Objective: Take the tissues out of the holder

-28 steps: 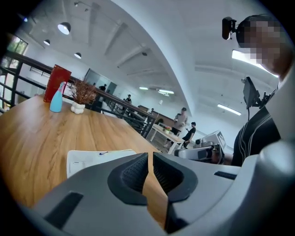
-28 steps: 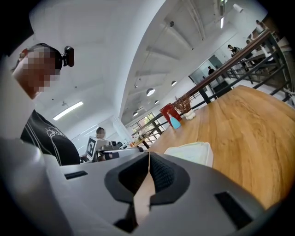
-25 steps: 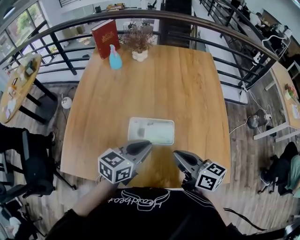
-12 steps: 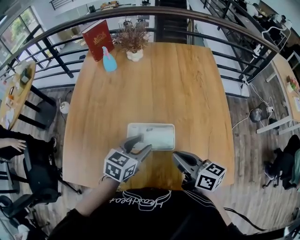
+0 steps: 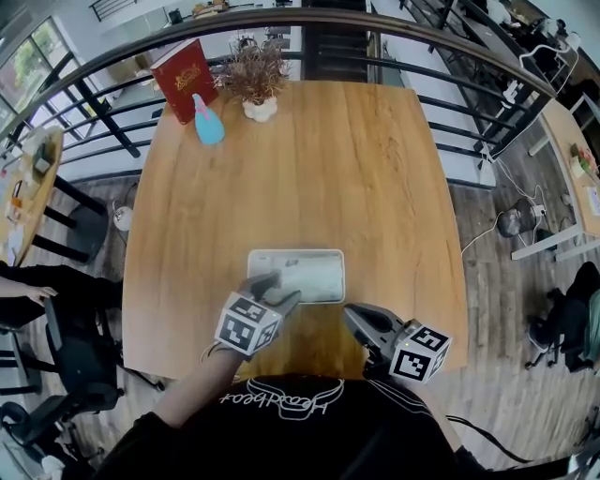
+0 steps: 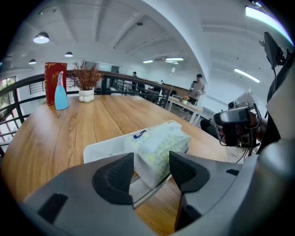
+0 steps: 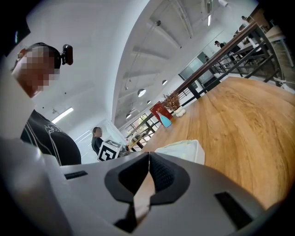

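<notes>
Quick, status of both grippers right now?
Left gripper: open, jaws have just been opening; tissue pack between them, not gripped.
Right gripper: shut, empty.

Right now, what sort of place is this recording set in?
Probably an open office or café mezzanine: a wooden table stands against a curved black railing, with other desks and an office chair around it.

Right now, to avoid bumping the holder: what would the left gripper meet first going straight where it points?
Probably the tissue pack in the white holder, seen between the jaws of the left gripper, which have just been opening; depth unclear.
</notes>
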Tool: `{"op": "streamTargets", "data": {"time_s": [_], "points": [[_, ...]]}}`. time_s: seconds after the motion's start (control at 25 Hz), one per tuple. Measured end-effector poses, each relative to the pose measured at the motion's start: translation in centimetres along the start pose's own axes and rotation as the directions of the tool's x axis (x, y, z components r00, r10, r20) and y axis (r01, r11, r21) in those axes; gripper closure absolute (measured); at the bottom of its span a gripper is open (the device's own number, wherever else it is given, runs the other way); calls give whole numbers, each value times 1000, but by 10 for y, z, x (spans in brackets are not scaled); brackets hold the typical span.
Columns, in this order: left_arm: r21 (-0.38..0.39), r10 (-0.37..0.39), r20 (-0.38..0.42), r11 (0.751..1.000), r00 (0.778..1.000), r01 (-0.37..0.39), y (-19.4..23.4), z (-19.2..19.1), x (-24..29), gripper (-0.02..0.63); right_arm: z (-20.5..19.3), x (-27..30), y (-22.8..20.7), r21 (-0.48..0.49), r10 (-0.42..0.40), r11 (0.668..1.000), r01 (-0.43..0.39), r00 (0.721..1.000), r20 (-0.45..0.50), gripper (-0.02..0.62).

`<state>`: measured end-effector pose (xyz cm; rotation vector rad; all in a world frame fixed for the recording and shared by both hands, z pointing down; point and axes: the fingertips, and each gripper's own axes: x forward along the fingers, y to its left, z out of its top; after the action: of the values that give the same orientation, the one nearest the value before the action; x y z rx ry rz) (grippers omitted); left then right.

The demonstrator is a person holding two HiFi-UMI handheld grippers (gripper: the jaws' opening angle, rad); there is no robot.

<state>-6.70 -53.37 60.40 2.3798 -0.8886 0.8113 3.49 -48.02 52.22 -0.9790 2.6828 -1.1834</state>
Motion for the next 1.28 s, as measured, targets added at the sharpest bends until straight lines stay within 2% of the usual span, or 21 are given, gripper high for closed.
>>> {"op": "streamTargets", "data": {"time_s": [0.28, 0.56, 1.08, 1.28], "points": [[16, -14, -26, 1000, 1000, 14, 0, 1, 5, 388, 2, -5, -6, 9, -9, 1000, 9, 1000, 6, 577], [13, 23, -35, 1000, 999, -22, -2, 1, 5, 459, 2, -13, -7, 5, -10, 1000, 10, 1000, 9, 577], [11, 59, 15, 998, 998, -60, -9, 11, -3, 523, -4, -34, -4, -2, -17, 1000, 17, 1000, -4, 577], [-4, 86, 67, 996, 994, -86, -11, 19, -15, 532, -6, -44, -1, -5, -16, 1000, 16, 1000, -3, 577]]}}
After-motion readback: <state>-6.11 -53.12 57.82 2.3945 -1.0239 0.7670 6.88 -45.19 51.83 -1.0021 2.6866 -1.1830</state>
